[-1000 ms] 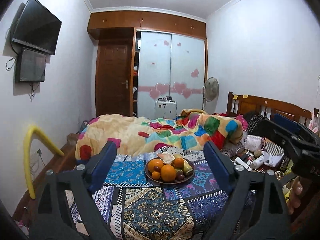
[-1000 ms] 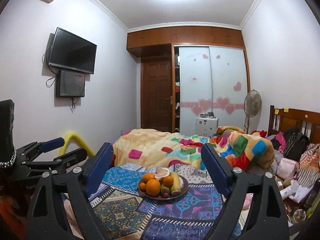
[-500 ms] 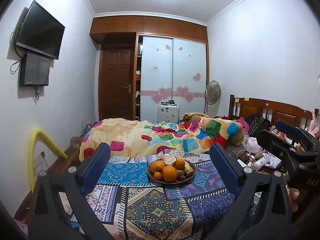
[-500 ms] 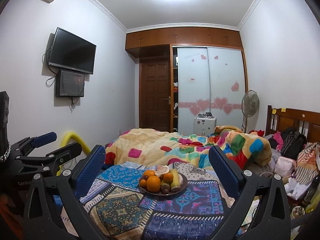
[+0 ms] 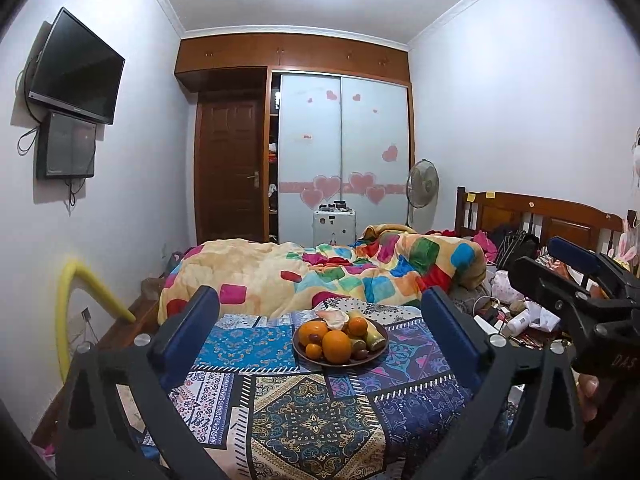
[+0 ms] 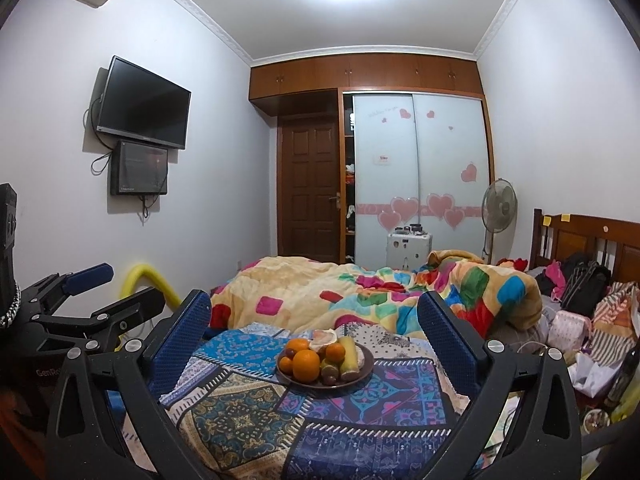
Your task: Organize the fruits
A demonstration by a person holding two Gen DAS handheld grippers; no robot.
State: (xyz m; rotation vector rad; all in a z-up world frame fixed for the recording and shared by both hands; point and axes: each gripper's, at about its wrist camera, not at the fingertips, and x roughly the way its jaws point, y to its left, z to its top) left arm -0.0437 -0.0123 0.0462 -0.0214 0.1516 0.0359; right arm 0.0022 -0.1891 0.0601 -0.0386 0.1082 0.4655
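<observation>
Brown plate (image 5: pixel 379 354) on patterned bedspread (image 5: pixel 320 416), heaped: oranges (image 5: pixel 336 346), yellow-green fruit, small dark ones. Left claw (image 5: pixel 320 336) and right claw (image 6: pixel 314 334) both spread wide, empty, short of plate.

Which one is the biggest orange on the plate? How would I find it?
Find the patterned blue patchwork cloth spread on the bed, then the round brown plate of fruit on it. The biggest round orange sits at the plate's near edge, in front of the others, larger than the small orange beside it.
</observation>
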